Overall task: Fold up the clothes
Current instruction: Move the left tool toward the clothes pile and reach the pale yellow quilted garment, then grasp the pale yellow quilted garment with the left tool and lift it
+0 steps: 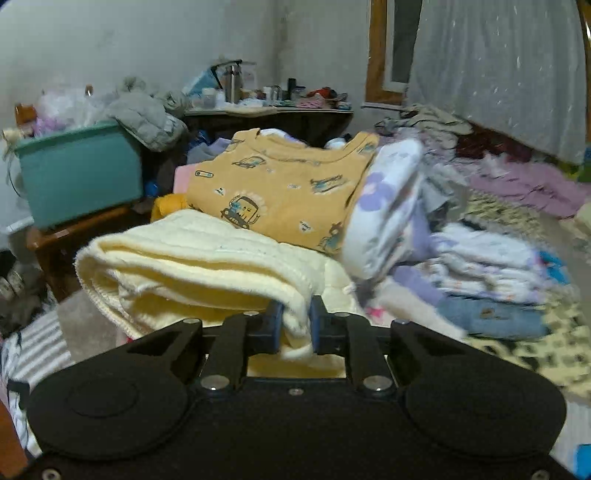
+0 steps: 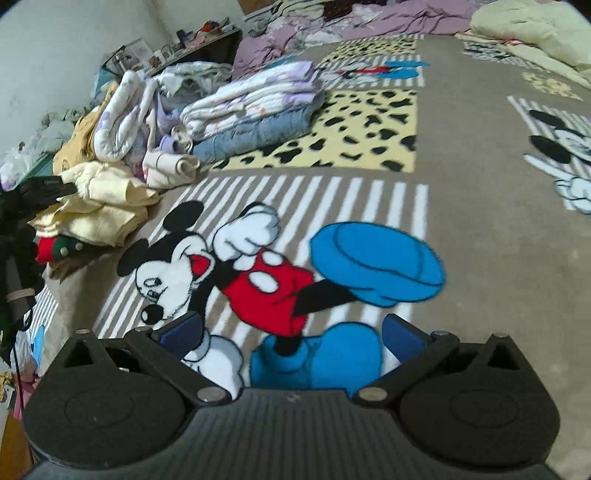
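Observation:
My left gripper is shut on the edge of a folded cream knit garment that lies in front of it. Behind that rests a folded orange top with car prints, and beside it a rolled white and purple floral piece. In the right wrist view the same cream garment sits at the left edge of the bed, with the left gripper dark against it. My right gripper stands open above the cartoon mouse blanket, holding nothing.
A stack of folded clothes with a blue denim piece at the bottom lies on the blanket. A teal bin sits on a wooden stand to the left. A cluttered table and a curtain stand behind. Rumpled bedding lies far off.

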